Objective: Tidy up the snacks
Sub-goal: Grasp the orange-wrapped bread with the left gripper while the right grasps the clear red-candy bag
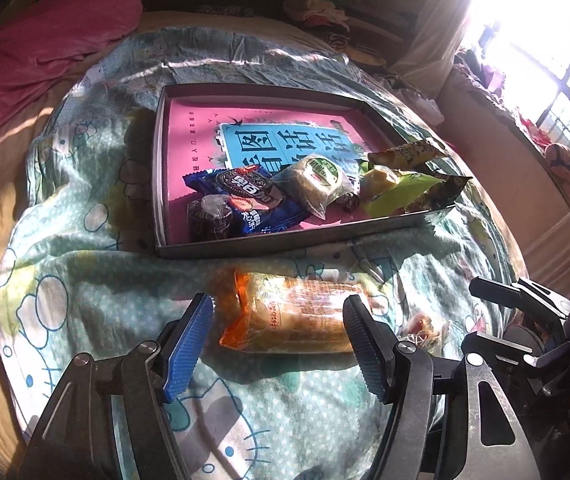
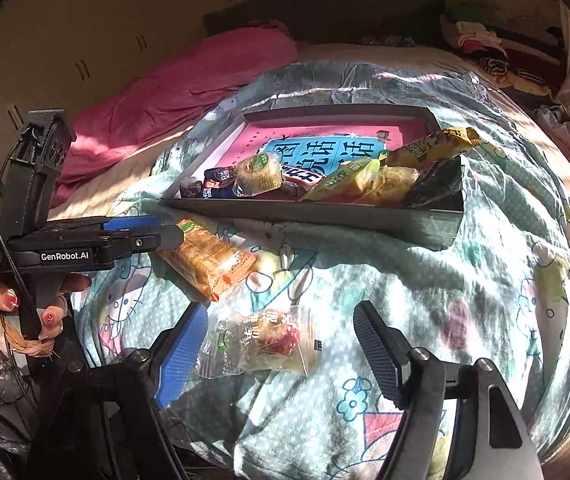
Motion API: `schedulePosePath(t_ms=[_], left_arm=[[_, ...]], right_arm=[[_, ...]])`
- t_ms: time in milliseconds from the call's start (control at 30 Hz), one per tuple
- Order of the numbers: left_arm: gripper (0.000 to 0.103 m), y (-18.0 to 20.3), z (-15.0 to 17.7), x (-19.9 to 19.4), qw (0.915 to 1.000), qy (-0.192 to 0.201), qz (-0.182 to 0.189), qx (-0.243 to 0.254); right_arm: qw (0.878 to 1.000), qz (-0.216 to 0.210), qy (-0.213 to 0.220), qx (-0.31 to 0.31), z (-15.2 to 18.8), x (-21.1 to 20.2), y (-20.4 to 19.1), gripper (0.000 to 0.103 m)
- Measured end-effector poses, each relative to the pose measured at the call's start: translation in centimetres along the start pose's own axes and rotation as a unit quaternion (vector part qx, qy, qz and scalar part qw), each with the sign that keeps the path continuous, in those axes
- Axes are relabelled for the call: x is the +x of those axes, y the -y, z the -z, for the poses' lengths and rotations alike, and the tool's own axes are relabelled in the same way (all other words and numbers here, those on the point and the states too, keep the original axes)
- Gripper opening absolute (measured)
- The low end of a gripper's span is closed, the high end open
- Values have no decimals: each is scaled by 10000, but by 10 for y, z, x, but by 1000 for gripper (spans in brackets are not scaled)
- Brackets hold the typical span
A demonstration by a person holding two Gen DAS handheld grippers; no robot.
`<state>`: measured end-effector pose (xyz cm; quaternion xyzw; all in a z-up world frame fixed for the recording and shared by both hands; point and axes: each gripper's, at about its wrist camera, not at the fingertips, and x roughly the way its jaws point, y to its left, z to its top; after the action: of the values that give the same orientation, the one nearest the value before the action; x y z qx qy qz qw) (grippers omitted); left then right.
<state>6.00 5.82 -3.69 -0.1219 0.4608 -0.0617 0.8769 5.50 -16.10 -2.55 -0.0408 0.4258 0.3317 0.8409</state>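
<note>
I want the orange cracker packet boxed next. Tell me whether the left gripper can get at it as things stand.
Probably yes. The orange plastic cracker packet lies alone on the cartoon-print quilt, before the grey tray. The left gripper is open, its blue fingers flanking the packet, with nothing between them.

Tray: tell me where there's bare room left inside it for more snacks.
The tray is free across its far half, over the pink liner toward the back wall. The near edge is crowded: Oreo pack, round cake, and green and yellow packets piled in the near right corner.

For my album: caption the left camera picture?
Open left gripper around an orange snack packet, tray behind.
</note>
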Motion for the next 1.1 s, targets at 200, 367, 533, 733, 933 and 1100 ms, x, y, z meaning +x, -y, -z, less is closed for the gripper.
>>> schedulePosePath(t_ms=[200, 367, 533, 733, 933, 1100], left_arm=[[71, -15, 7, 7, 9980, -168, 127, -590], [71, -23, 11, 21, 9903, -379, 571, -1206], [71, -21, 10, 29, 9849, -376, 779, -1500], [67, -27, 6, 34, 9748, -283, 945, -2000], [39, -37, 2, 43, 9622, -316, 1202, -2425], [28, -44, 1, 32, 9557, -203, 1536, -2501]], right_arm=[[9998, -10, -197, -45, 9, 11, -5, 75], [9990, 12, -389, -225, 15, 24, -13, 76], [9976, 66, -536, -424, 20, 37, -22, 76], [9950, 220, -641, -739, 24, 48, -32, 73], [9950, 180, -512, -833, 22, 47, -34, 48], [9980, 87, -357, -508, 16, 40, -20, 44]])
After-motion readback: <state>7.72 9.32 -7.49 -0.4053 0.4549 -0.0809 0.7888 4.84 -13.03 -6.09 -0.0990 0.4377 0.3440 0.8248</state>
